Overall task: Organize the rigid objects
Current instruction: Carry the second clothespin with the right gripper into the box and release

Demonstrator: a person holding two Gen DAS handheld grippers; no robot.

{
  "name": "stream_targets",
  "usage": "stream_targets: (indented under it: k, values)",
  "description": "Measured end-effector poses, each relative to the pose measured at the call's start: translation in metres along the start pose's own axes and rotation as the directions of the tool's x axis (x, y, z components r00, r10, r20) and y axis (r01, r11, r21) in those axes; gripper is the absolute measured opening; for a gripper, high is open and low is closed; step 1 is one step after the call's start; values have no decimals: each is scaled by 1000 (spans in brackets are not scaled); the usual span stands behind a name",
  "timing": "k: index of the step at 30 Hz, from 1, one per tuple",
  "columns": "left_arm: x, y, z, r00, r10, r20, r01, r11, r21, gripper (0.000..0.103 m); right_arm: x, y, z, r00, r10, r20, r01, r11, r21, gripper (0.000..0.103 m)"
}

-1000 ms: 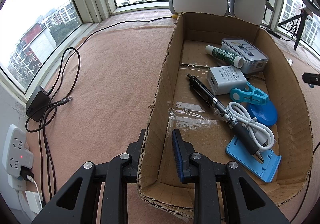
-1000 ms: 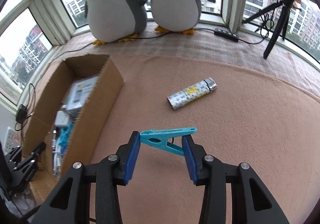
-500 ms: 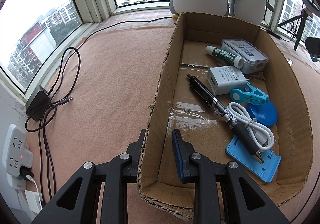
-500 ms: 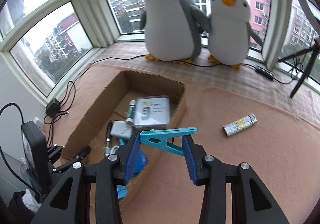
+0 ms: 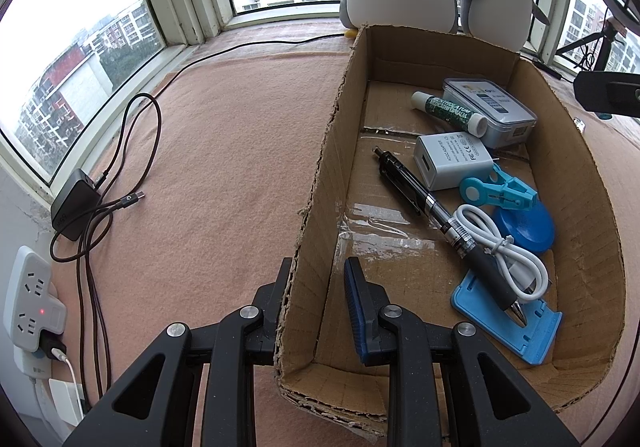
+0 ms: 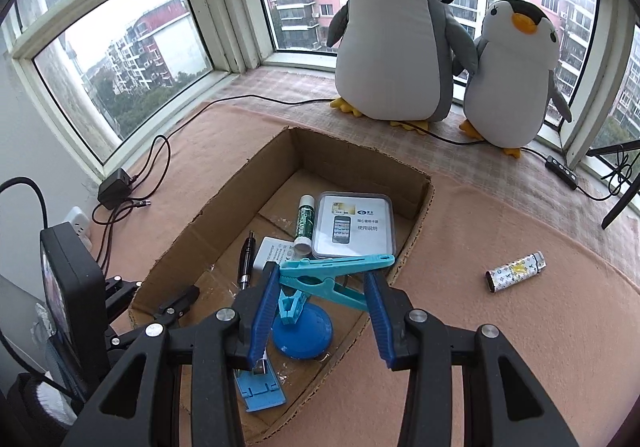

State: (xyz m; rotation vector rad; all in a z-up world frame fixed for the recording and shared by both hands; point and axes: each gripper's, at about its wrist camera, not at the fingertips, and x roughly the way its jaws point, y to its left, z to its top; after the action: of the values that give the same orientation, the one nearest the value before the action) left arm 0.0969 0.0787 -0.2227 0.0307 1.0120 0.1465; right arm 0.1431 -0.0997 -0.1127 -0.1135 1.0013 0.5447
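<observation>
My left gripper (image 5: 316, 279) straddles the near left wall of the cardboard box (image 5: 320, 175), fingers pinching it. My right gripper (image 6: 320, 287) clamps a teal clothespin (image 6: 332, 273) crosswise, held above the box's near right side. Below it in the box lie a blue phone stand (image 6: 260, 391), a blue disc (image 6: 302, 331) and a second teal clip (image 6: 290, 307); farther in, a pen (image 6: 247, 259), a white charger (image 6: 274, 253), a green tube (image 6: 305, 221) and a clear case (image 6: 354, 225). A patterned lighter (image 6: 516, 271) lies on the pink mat (image 6: 520, 327), right of the box.

Pen (image 5: 432, 203), charger (image 5: 452, 159), cable (image 5: 504, 247) inside box (image 5: 320, 183); 2 penguins (image 6: 394, 27) behind; lighter (image 6: 516, 271) right
</observation>
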Motion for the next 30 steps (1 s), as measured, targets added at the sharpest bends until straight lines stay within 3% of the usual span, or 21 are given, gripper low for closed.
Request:
stream_targets:
  k: [14,19,30]
  values:
    - [0,0,0,1000,0,0,0,1000,0,25,12,1,-1,999,-40,-11,40,999,-25,39]
    - [0,1,0,1000,1,0,-1,1000,1,25,11,0,-1,999,-39,-5,39,999,-22,50]
    - [0,1,0,1000,1,1,-1,1000,1,25,6,-6,-1,999,-42,2,42,999,-8,50]
